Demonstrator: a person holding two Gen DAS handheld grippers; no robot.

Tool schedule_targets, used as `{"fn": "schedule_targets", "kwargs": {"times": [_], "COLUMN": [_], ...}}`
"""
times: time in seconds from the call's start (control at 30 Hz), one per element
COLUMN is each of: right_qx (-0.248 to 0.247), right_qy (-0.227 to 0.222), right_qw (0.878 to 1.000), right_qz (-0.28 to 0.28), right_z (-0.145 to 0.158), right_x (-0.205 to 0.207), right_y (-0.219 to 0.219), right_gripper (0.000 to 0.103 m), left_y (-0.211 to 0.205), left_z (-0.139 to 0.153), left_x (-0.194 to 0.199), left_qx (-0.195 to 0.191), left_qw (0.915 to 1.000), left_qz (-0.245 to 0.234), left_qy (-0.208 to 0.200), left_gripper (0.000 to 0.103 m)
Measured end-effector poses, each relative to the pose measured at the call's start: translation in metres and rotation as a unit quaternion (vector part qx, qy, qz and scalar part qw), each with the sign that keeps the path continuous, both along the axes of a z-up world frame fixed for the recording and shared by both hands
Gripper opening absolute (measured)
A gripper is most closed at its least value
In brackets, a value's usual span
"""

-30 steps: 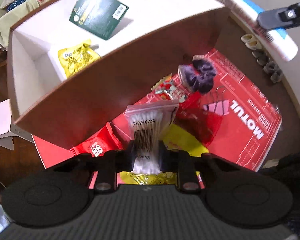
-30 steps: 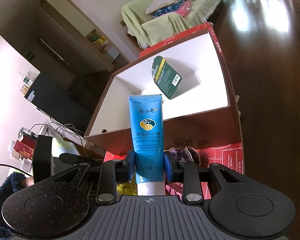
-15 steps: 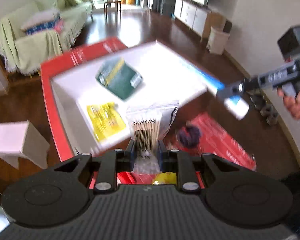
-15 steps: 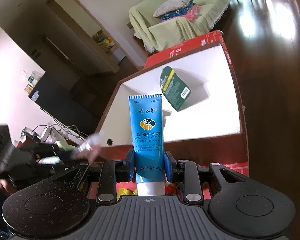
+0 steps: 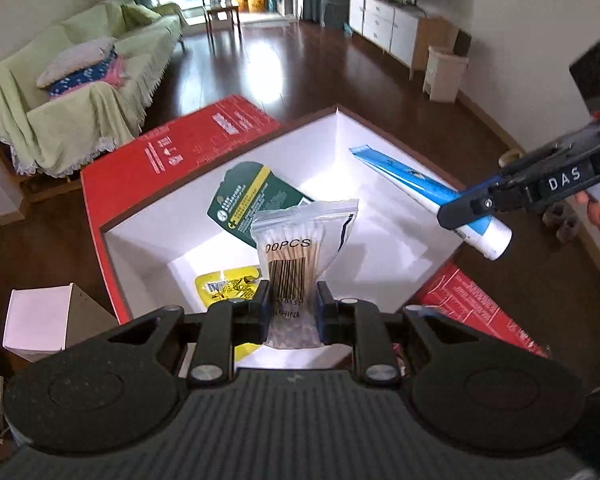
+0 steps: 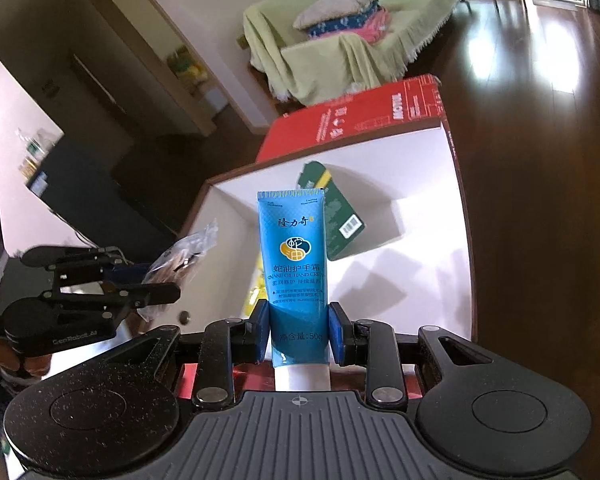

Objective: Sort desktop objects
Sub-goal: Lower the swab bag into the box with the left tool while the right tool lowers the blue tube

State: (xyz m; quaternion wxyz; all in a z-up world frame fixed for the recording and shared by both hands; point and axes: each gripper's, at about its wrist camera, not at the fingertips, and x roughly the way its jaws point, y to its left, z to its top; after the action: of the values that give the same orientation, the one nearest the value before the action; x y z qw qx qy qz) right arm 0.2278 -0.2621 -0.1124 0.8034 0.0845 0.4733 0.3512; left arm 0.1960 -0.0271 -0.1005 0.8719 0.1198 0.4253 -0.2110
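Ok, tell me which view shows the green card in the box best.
The left wrist view: the green card lies nearly whole on the white box floor, only its near edge behind the cotton swab bag. In the right wrist view the hand cream tube covers its left part.

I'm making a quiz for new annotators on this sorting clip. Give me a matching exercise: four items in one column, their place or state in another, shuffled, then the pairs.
1. cotton swab bag
2. hand cream tube
3. green card pack
4. yellow sachet

A. lying in the box, near corner
B. clamped in right gripper
C. lying in the box, middle
D. clamped in left gripper

Pairs: 1-D, 2-B, 3-C, 4-A
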Motion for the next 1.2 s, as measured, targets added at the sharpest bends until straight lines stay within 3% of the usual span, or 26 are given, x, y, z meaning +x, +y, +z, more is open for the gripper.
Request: {"fn": "schedule_targets", "kwargs": {"times": [0.23, 0.5, 0.67, 0.87, 1.2], "right_qx": [-0.071, -0.134, -0.170, -0.197, -0.247], "right_qy": [-0.026, -0.060, -0.038, 0.031, 0.061], "right_qw": [0.994, 0.972, 0.957, 0.951, 0.940], "right_qz": [0.074, 0.183, 0.233, 0.236, 0.225], "right_z": [-0.008, -0.026, -0.048, -0.071, -0.096], "right_x": [0.025, 0.036, 0.046, 0.068, 0.084], "right_y": [0.021, 0.041, 0.058, 0.073, 0.088], "right_gripper": [0.029, 0.029, 0.029, 0.029, 0.029], "left_y": [-0.008, -0.006, -0.010, -0.013, -0.018], "left_z": [-0.027, -0.054, -0.073, -0.094, -0.109], "left_x": [0.025, 0.036, 0.047, 0.062, 0.078], "left_qx": [0.050, 0.074, 0.085, 0.099, 0.093], "left_qw": [0.9977, 0.9934, 0.9893, 0.9842, 0.9812], "left_qz": [-0.033, -0.061, -0.069, -0.060, -0.051], "left_qy": [0.030, 0.062, 0.096, 0.134, 0.161], "left_gripper": [0.018, 0.018, 0.018, 0.018, 0.018]}}
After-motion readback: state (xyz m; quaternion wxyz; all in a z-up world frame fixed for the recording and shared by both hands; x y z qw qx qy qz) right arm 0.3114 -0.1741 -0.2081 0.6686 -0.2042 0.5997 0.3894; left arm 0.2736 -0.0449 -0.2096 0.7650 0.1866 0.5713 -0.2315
